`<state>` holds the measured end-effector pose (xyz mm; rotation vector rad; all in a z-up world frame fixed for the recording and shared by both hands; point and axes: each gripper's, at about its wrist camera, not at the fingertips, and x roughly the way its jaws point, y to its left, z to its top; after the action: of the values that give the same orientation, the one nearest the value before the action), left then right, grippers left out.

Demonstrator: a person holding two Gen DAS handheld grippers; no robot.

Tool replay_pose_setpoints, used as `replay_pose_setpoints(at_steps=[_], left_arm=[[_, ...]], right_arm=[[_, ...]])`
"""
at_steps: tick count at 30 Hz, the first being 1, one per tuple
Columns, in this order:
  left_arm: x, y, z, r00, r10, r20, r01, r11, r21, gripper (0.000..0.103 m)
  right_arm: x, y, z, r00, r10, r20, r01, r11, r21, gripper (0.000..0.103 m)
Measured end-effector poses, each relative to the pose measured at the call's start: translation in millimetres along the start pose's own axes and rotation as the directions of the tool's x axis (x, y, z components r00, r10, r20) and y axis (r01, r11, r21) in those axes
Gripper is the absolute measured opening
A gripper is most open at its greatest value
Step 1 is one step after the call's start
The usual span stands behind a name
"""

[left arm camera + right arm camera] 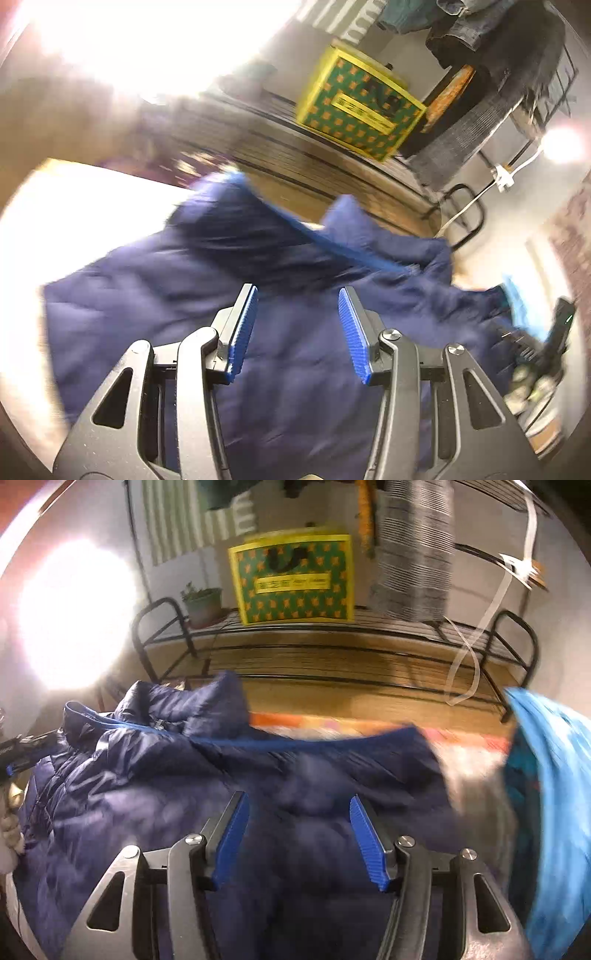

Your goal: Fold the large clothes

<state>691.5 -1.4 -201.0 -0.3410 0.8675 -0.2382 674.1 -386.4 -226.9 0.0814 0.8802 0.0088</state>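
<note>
A navy puffer jacket (236,295) with a bright blue zipper line lies spread on the surface, and it also shows in the right wrist view (155,775). My left gripper (297,295) is open and empty just above the jacket's body. My right gripper (297,801) is open and empty above the jacket's other side. The right gripper's body shows at the far right of the left wrist view (554,332), and the left gripper at the far left edge of the right wrist view (22,749). Both views are motion-blurred.
A black wire rack (332,642) stands behind the surface, holding a yellow-green patterned bag (295,579) and a potted plant (201,603). Clothes hang above it. A light blue garment (554,775) lies at the right. A bright lamp (74,613) glares on the left.
</note>
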Motion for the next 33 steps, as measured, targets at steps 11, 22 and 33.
replay_pose_setpoints(at_steps=[11, 22, 33], left_arm=[[-17.5, 80.6, -32.0, 0.971, 0.238, -0.034, -0.241, 0.96, -0.141, 0.049], [-122.0, 12.3, -61.5, 0.994, 0.095, 0.056, -0.098, 0.993, 0.064, 0.049], [-128.8, -81.3, -118.8, 1.0, 0.011, 0.013, -0.015, 0.964, 0.267, 0.049]], right_arm=[[-18.9, -59.8, -22.9, 0.982, -0.148, -0.121, 0.163, 0.978, 0.127, 0.047], [-177.6, -67.2, -107.0, 0.993, -0.002, 0.115, -0.023, 0.977, 0.213, 0.081], [-194.3, -78.3, -207.3, 0.986, 0.143, 0.088, -0.167, 0.888, 0.428, 0.087]])
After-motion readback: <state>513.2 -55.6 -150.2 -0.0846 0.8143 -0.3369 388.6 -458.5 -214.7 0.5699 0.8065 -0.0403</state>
